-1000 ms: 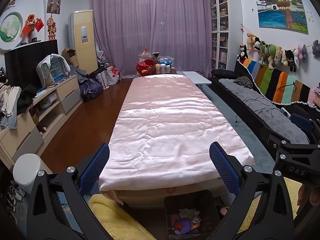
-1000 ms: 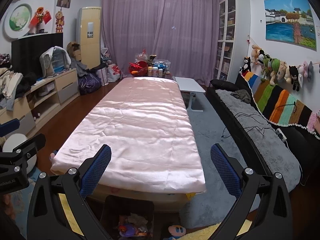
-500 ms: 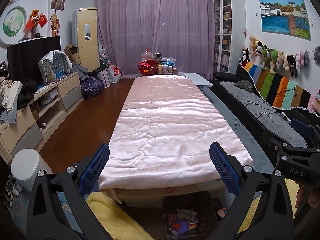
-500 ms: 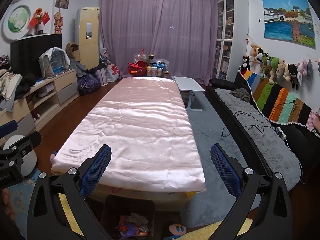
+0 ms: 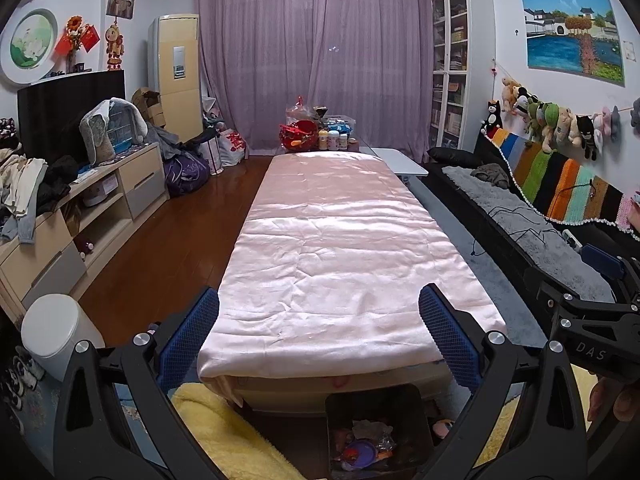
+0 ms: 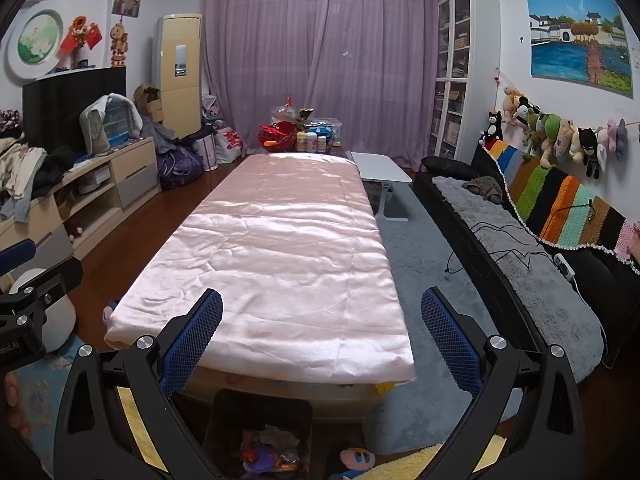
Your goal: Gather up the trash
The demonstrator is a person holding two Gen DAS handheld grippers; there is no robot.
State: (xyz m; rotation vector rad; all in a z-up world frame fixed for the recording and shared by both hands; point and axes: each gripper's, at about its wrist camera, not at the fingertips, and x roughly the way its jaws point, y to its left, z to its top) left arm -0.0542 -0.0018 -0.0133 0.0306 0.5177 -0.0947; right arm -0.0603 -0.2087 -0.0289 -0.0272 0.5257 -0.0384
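A black trash bin (image 5: 376,432) stands on the floor at the near end of the long table, with crumpled wrappers and a purple item inside; it also shows in the right wrist view (image 6: 260,436). The table (image 5: 336,248) is covered by a pink satin cloth (image 6: 276,256) with nothing lying on it. My left gripper (image 5: 320,344) is open and empty, held above the bin. My right gripper (image 6: 322,346) is open and empty, beside it to the right. Each gripper shows at the edge of the other's view.
A yellow fluffy rug (image 5: 224,436) lies by the bin. A white cylinder bin (image 5: 56,332) stands at the left. A black sofa (image 5: 532,240) runs along the right, a cabinet (image 5: 80,216) with clothes along the left. Bottles and a red basket (image 5: 304,134) sit at the table's far end.
Both views have tilted slightly upward and shifted a little; the grippers stay open and empty above the bin.
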